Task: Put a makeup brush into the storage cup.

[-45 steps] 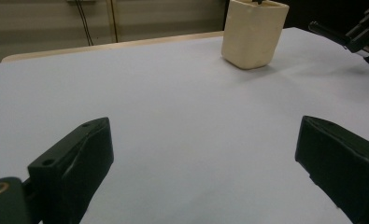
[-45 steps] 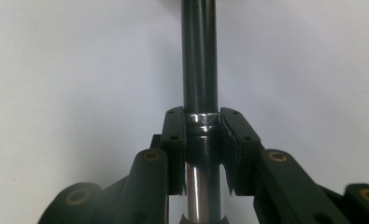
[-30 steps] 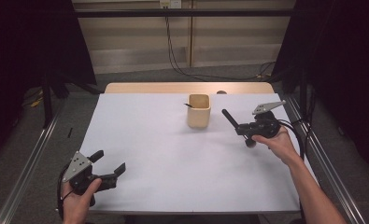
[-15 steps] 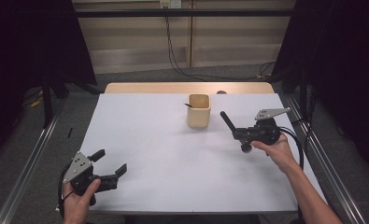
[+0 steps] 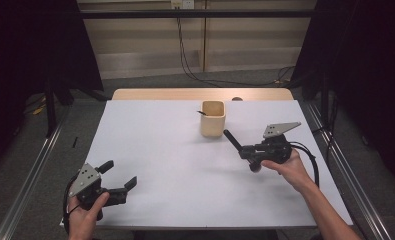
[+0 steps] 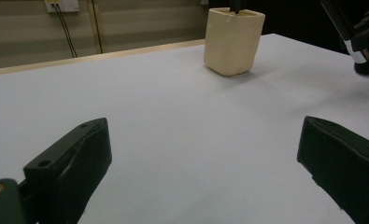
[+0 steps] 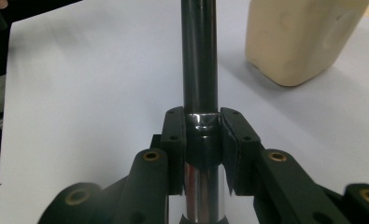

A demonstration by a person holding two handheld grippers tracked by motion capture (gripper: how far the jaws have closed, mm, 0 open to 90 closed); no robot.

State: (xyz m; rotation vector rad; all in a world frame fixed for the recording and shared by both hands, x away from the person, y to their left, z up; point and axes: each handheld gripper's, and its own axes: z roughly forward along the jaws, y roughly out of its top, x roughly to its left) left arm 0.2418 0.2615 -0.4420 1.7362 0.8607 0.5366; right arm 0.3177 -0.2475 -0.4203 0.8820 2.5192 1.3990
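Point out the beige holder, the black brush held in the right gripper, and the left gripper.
beige holder (image 5: 213, 121), high view, on its front wall.
black brush (image 7: 199, 60), right gripper view, on its dark handle above the jaws.
left gripper (image 5: 119, 176), high view, midway between its open fingertips.

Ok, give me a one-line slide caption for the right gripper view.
Right claw shut on a dark brush handle above the white table, cream cup just beyond.

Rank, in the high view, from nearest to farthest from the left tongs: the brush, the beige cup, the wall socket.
1. Brush, right of centre, clamped in the right tongs.
2. Cup, far middle of the table.
3. Socket, on the back wall.
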